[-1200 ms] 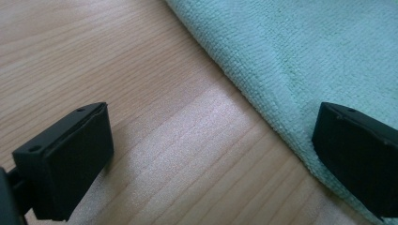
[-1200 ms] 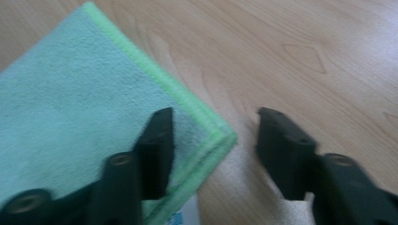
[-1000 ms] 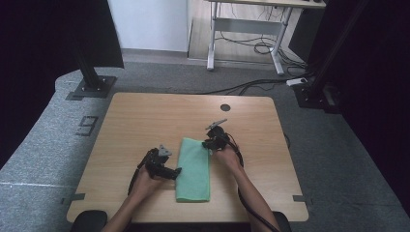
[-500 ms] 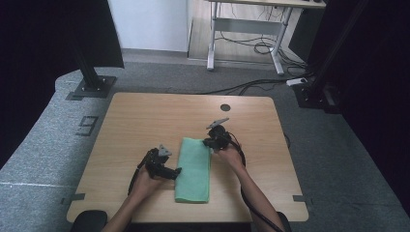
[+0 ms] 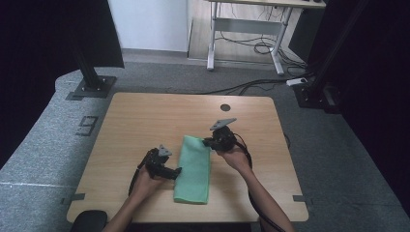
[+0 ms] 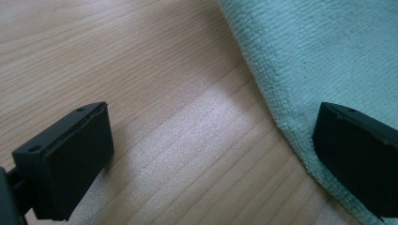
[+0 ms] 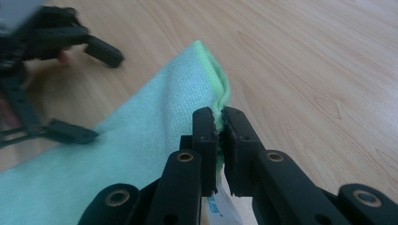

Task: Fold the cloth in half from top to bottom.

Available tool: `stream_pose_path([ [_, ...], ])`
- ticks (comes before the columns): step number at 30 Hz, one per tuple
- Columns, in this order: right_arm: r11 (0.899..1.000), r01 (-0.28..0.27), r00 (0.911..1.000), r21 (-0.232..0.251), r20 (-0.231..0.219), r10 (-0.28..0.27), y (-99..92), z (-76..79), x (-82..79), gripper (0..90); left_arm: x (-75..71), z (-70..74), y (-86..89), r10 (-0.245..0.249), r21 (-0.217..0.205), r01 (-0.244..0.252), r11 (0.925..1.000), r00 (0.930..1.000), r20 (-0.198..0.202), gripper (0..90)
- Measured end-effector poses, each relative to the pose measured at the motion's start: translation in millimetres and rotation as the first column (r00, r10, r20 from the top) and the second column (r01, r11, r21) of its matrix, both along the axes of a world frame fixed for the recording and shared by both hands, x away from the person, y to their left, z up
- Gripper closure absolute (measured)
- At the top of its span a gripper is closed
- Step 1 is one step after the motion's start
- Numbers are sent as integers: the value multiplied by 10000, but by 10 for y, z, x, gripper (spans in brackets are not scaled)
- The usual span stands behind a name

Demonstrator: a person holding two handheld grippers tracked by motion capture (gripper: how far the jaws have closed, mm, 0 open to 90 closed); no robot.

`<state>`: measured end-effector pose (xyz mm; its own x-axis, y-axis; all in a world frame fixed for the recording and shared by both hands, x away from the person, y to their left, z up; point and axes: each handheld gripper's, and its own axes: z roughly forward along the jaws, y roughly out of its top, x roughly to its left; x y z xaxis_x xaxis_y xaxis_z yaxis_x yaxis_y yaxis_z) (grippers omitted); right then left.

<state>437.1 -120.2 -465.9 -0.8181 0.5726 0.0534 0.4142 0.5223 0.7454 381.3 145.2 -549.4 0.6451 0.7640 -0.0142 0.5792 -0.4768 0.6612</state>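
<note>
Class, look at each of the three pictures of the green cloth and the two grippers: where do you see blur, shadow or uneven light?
High view: sharp table, dark surroundings. Left gripper view: crisp weave on the green cloth, a pale sheen on the wood between the open jaws. Right gripper view: the left gripper at top left is blurred, while the right gripper, pinching the cloth's edge, is sharp.

high view: above person's side, faces forward and down, far, whole table (image 5: 145,116) | left gripper view: rides low, very near wood and cloth (image 6: 328,51) edge | right gripper view: close along its fingers (image 7: 206,136) | shared: cloth, tabletop
</note>
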Motion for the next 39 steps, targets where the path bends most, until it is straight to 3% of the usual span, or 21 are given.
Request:
stream_pose_path([
  [9, 9968, -640, 9978, 483, 224, 630, -67, 97, -331, 824, -2, -1, -2, 36, -9, -36, 10000, 10000, 5, 0],
  [19, 9891, -1276, 9917, 741, 235, 1262, -118, 19, -678, 821, -4, 1, -2, 55, 3, -55, 10000, 10000, -7, 0],
  [31, 9797, -1812, 9822, 862, -338, 1846, -144, -283, -1007, 816, -6, -1, -3, 95, -5, -95, 10000, 10000, 8, 0],
  [39, 9783, -2021, 9737, 450, -981, 2057, -85, -536, -1141, 810, -6, 0, -3, 95, 6, -95, 10000, 10000, 2, 0],
])
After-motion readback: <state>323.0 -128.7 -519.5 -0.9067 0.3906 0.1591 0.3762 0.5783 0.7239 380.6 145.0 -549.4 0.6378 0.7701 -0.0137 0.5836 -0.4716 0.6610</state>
